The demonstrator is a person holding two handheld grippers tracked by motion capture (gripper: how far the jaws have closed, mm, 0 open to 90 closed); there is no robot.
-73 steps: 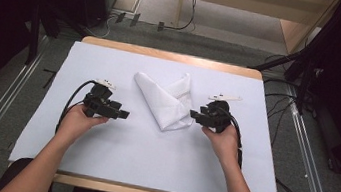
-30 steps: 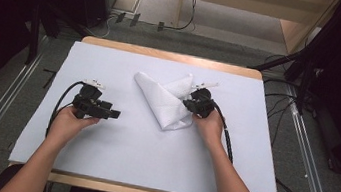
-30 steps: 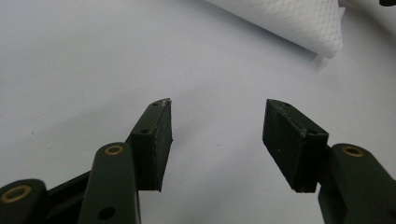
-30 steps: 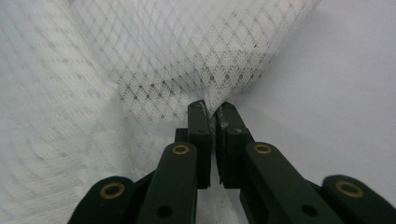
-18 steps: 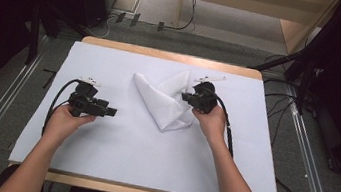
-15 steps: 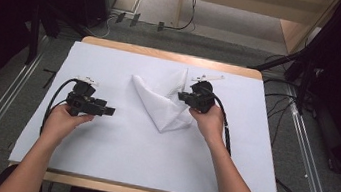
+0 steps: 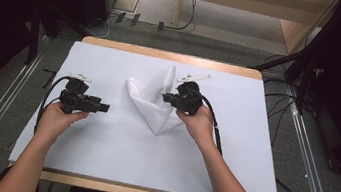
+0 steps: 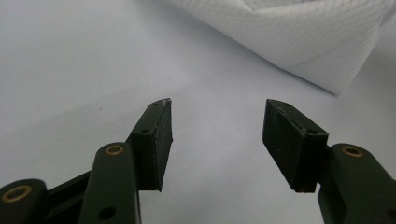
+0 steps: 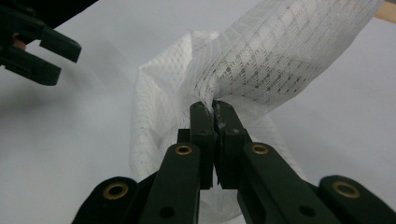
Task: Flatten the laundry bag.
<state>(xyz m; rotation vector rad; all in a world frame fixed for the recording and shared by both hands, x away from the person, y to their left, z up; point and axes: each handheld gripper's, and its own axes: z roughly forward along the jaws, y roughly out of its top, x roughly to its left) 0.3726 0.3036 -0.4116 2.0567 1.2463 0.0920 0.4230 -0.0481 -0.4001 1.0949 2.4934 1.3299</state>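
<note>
A white mesh cloth (image 7: 149, 104) lies near the middle of the white-covered table (image 7: 99, 156), folded roughly to a point that aims toward the person, with one part of it pulled up off the surface. The right gripper (image 7: 167, 97) has its jaws pinched tight on that raised part — in the right gripper view the two black jaws meet with the cloth (image 9: 261, 70) bunched between their tips, and the fabric rises and drapes away above them (the open weave shows clearly there). The rest of the cloth hangs down from the pinch and rests on the table below. The left gripper (image 7: 106, 108) is held in the person's left hand over the bare cover, well to the left of the cloth and apart from it; its jaws stand wide with nothing between them. In the left gripper view (image 8: 217, 135) the pointed end of the cloth (image 8: 317, 42) lies ahead and to the upper right, clear of both pads. The left gripper (image 9: 51, 51) also appears at the upper left of the right gripper view — beyond the lifted cloth.
</note>
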